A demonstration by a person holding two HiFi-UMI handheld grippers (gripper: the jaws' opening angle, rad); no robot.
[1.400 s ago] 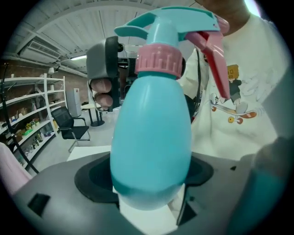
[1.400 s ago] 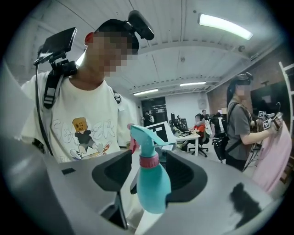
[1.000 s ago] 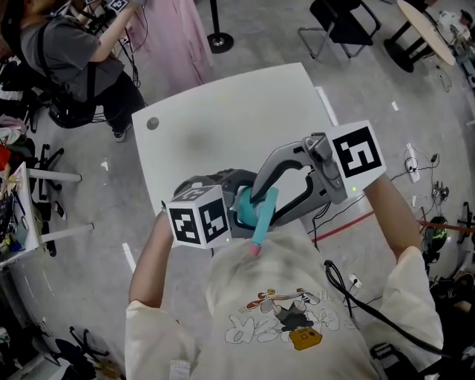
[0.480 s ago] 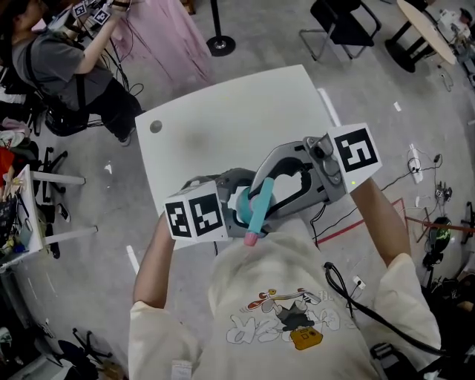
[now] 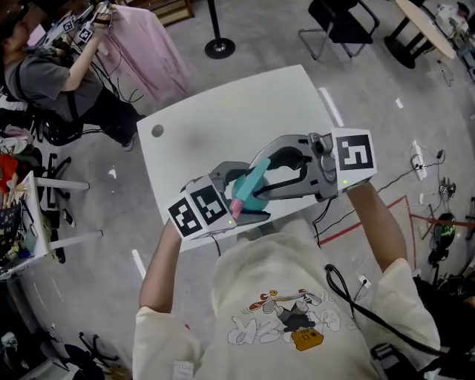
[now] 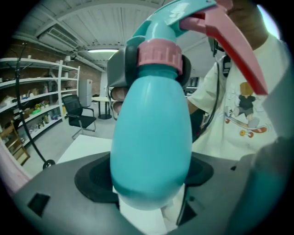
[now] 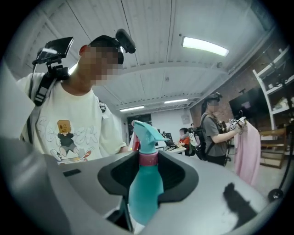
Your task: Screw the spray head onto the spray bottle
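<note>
Head view: above the worktop (image 5: 223, 119), near its front edge, my left hand-held gripper (image 5: 239, 197) and right hand-held gripper (image 5: 261, 178) both clamp the one spray bottle (image 5: 254, 196), held in the air.

Left gripper view: the jaws pinch its fat base. One spray head (image 6: 183, 11) sits on one pink collar (image 6: 158, 53), so I judge I'm tightening it.

Right gripper view: the jaws have just been closing and now grip the body. Next I need a firm twist at the collar.

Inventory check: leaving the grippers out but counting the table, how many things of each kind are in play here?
spray bottle: 1
spray head: 1
white table: 1
Total: 3
</note>
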